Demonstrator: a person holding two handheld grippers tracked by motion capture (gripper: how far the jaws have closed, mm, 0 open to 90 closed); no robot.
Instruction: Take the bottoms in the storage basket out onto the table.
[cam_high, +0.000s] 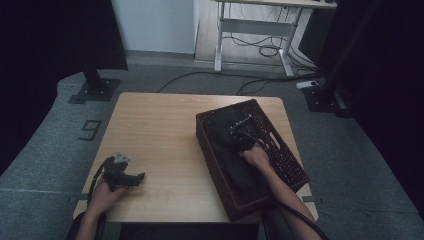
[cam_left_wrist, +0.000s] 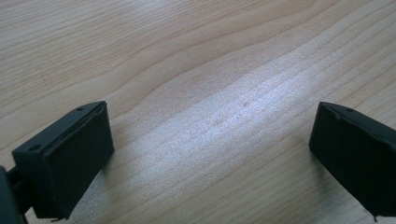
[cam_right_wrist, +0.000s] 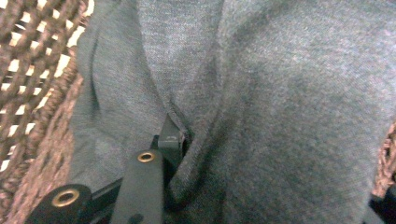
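Nearest me, my left claw (cam_high: 131, 178) rests on the table (cam_high: 160, 135) at its front left edge, jaws spread wide over bare wood with nothing between them. It lies well apart from the work. Farther off to the right, my right claw (cam_high: 243, 131) reaches down into the brown wicker basket (cam_high: 220, 172), whose long axis runs away from me. The grey cloth (cam_right_wrist: 280, 93) lies inside that basket, directly under and around this claw, which has pinched a fold of it at the jaw tip. I judge the coming move turns on lifting straight up, clear of the basket walls
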